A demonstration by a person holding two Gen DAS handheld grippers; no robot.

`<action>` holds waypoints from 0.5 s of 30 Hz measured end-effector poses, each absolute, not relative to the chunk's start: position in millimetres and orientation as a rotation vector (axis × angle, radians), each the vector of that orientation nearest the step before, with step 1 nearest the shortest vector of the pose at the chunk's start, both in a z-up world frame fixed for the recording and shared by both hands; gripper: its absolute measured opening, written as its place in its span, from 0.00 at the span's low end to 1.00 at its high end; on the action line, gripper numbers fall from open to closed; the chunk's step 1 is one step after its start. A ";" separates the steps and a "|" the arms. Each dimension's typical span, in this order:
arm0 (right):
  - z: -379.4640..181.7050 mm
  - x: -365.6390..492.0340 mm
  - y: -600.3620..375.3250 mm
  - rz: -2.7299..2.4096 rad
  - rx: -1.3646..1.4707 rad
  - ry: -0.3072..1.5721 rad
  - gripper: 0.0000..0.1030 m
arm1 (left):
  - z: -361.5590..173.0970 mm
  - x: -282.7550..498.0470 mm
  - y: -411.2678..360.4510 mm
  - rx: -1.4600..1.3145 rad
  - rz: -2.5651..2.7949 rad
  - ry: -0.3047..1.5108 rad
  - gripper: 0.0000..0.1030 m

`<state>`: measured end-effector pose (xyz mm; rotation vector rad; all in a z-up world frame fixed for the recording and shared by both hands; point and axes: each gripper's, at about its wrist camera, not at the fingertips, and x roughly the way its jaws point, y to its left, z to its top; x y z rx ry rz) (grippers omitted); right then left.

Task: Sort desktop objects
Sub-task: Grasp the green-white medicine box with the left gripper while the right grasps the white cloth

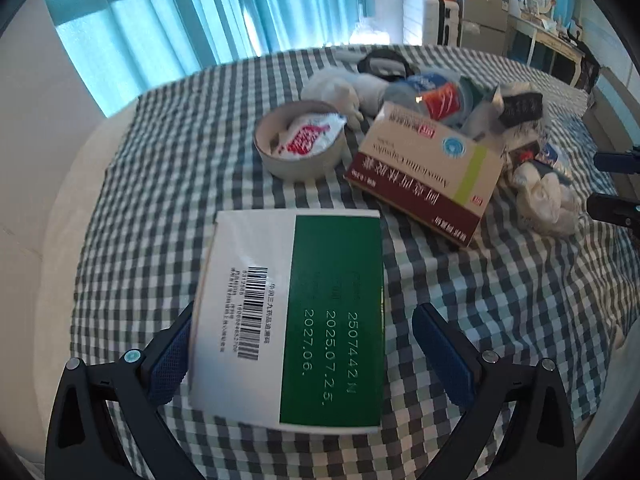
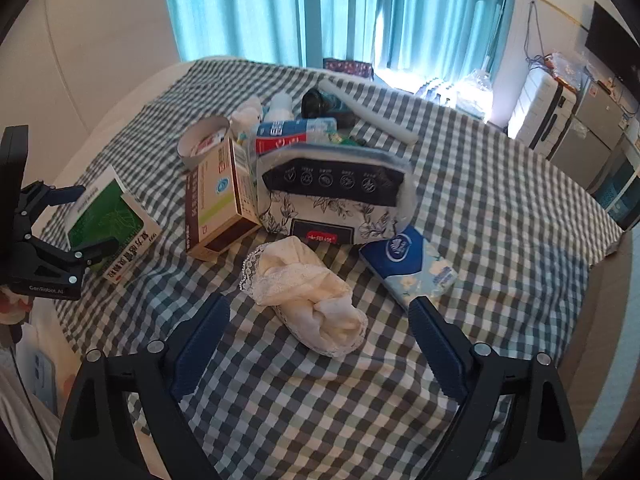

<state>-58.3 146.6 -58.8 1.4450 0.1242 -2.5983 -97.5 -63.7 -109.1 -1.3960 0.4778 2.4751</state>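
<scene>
A green and white medicine box lies on the checked tablecloth between the fingers of my left gripper. That gripper is open: the left pad is at the box's edge and the right pad stands clear of it. The right wrist view shows the same box with the left gripper around it. My right gripper is open and hangs over a crumpled cream lace cloth. Neither pad touches the cloth.
A brown and cream medicine box leans on a floral pouch. Behind them are a round tin with a sachet inside, bottles and a white roll. A blue tissue pack lies at the right.
</scene>
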 end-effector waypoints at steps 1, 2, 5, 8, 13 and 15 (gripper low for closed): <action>-62.1 -61.9 145.4 -2.587 1.466 0.133 0.86 | -111.4 -98.6 -62.1 -1.400 2.471 0.487 1.00; -66.1 -65.7 143.6 -2.579 1.484 0.141 0.84 | -113.6 -99.8 -61.0 -1.400 2.468 0.493 1.00; -78.9 -75.7 140.5 -2.549 1.538 0.160 0.79 | -119.5 -105.5 -61.4 -1.429 2.451 0.474 1.00; -90.5 -85.9 134.8 -2.515 1.591 0.175 0.70 | -130.4 -112.8 -67.7 -1.509 2.440 0.458 1.00; -104.3 -93.2 129.6 -2.463 1.636 0.190 0.46 | -133.3 -117.7 -74.5 -1.528 2.475 0.409 1.00; -104.7 -90.9 131.5 -2.446 1.636 0.165 0.35 | -135.5 -118.7 -74.6 -1.540 2.481 0.403 1.00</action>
